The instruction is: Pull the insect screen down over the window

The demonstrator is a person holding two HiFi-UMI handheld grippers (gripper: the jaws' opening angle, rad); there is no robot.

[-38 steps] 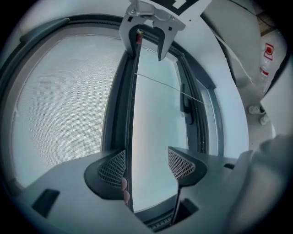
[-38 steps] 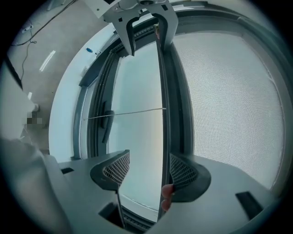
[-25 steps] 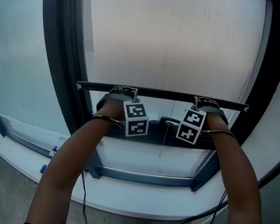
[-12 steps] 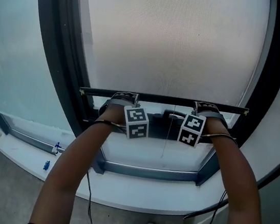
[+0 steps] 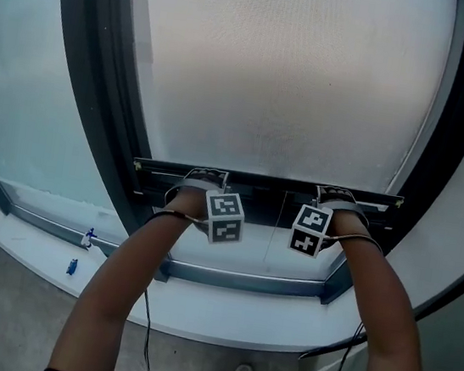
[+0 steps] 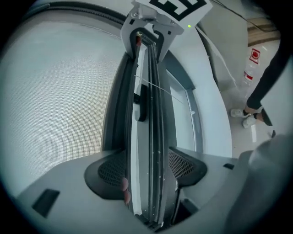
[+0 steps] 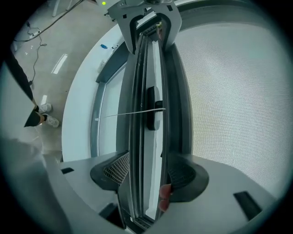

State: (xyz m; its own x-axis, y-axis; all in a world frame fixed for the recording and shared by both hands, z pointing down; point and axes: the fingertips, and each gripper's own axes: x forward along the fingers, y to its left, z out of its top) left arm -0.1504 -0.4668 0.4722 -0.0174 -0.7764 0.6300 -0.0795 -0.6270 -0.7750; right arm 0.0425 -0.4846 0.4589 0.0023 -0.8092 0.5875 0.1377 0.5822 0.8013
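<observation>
Compared with a second ago, the insect screen (image 5: 290,77) hangs lower: its dark bottom bar (image 5: 267,183) has come down the window frame (image 5: 87,91), and the strip of bare glass between the bar and the lower frame rail (image 5: 244,281) has narrowed. We see both arms lower too, with the left gripper (image 5: 205,174) and the right gripper (image 5: 336,192) in the same places along the bar, left and right of its middle. In the left gripper view, the left gripper (image 6: 146,169) has its jaws pinched onto the bar (image 6: 153,137), one on each face, with the mesh (image 6: 59,100) spreading off to the left. In the right gripper view, the right gripper (image 7: 146,176) clamps the bar (image 7: 142,137) the same way, mesh (image 7: 229,91) to the right. A small dark handle (image 7: 151,109) sits on the bar between the grippers, and a thin cord (image 7: 128,113) runs off from it. From the head view we cannot see the jaws, which sit behind the wrists and the marker cubes (image 5: 223,216). The top of the screen is cut off by the picture edge. Small blue bits (image 5: 72,267) on the white sill (image 5: 222,316) are too small to tell.
</observation>
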